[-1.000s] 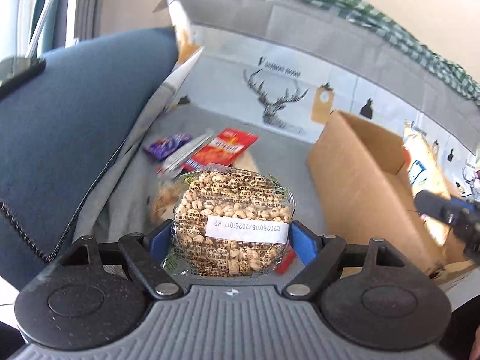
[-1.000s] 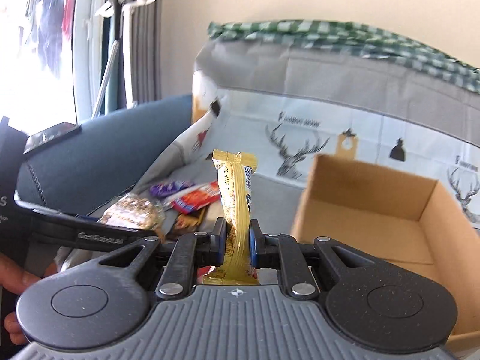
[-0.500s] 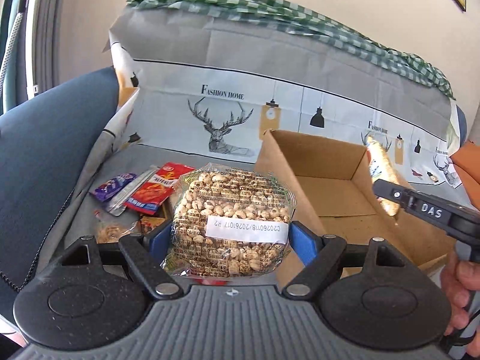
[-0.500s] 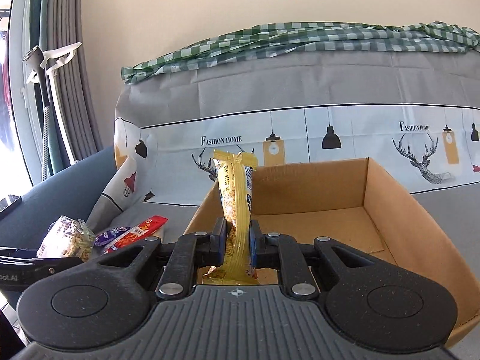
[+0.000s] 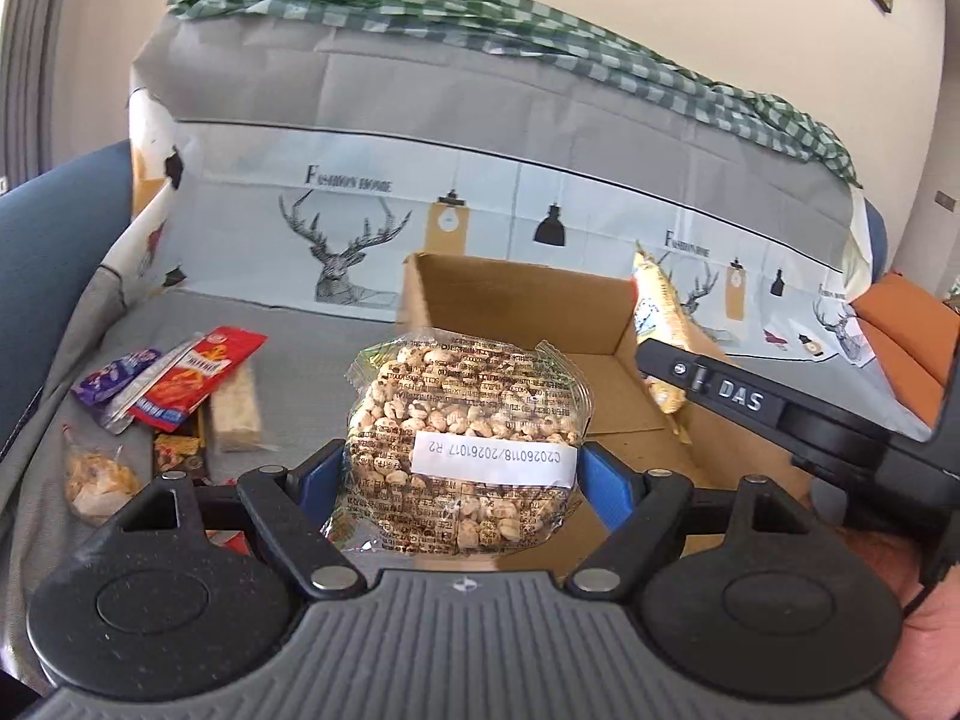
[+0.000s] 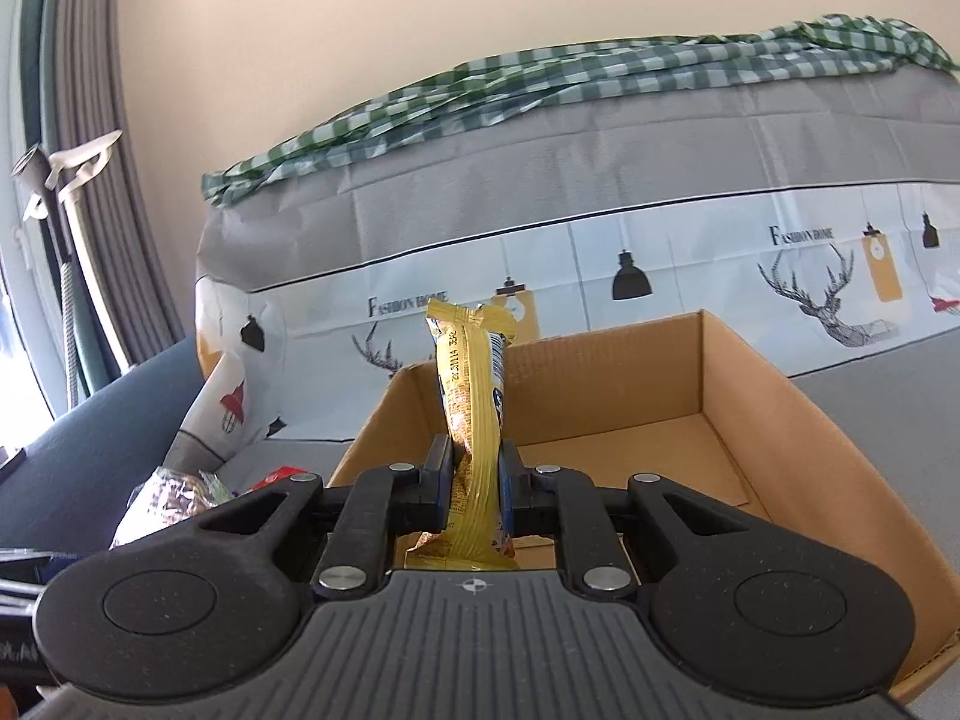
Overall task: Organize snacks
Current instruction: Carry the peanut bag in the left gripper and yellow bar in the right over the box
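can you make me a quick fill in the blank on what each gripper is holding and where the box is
1. The left gripper is shut on a clear bag of ____.
2. The right gripper is shut on a ____ snack wrapper.
3. The cardboard box is open at the top and holds ____ snacks so far.
4. The loose snacks lie to the ____ of the box in the left wrist view.

Missing words: puffed grain; yellow; no; left

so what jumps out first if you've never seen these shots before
The clear bag of puffed grains clamped in the left gripper fills the middle of the left view. In the right view, the right gripper pinches a yellow snack bar upright over the open cardboard box. More snack packets lie loose on the grey cover left of the box.
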Tool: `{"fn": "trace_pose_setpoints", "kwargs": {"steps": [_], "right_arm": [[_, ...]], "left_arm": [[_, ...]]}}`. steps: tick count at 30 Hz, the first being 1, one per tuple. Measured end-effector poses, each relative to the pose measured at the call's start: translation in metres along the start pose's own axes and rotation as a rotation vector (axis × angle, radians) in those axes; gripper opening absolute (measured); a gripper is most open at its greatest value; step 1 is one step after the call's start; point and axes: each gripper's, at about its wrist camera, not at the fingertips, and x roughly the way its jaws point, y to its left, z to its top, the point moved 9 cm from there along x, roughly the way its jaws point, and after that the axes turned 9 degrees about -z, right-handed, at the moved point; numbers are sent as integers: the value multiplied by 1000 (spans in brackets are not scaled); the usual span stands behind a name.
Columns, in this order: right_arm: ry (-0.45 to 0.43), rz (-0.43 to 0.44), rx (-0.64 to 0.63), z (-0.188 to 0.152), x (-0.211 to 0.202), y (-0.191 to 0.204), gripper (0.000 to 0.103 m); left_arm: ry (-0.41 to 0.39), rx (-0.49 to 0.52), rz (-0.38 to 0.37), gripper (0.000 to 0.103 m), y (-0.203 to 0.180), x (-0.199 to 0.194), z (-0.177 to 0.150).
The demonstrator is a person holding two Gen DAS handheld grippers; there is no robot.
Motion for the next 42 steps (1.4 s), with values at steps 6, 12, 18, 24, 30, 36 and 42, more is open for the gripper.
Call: {"fn": "trace_pose_setpoints", "kwargs": {"steps": [6,12,18,24,30,36,42], "right_arm": [[13,-22,98,1,4,-25,16],[26,-49,153,-1,7,-46,16],[28,-76,157,-2,6,-55,16],[35,-103,132,0,4,-57,16],[25,-136,120,9,-7,-62,16],[9,-165,88,17,-18,-60,16],[-3,-182,62,23,-25,-56,16]], "left_arm": [[9,1,-44,85,-17,15,7],[2,52,-102,85,-29,37,42],[-25,178,-154,85,-52,62,60],[24,192,-180,85,-56,73,24],[20,141,-218,85,-56,81,27],[21,103,-228,85,-56,85,31],[30,70,-224,85,-50,86,34]]}}
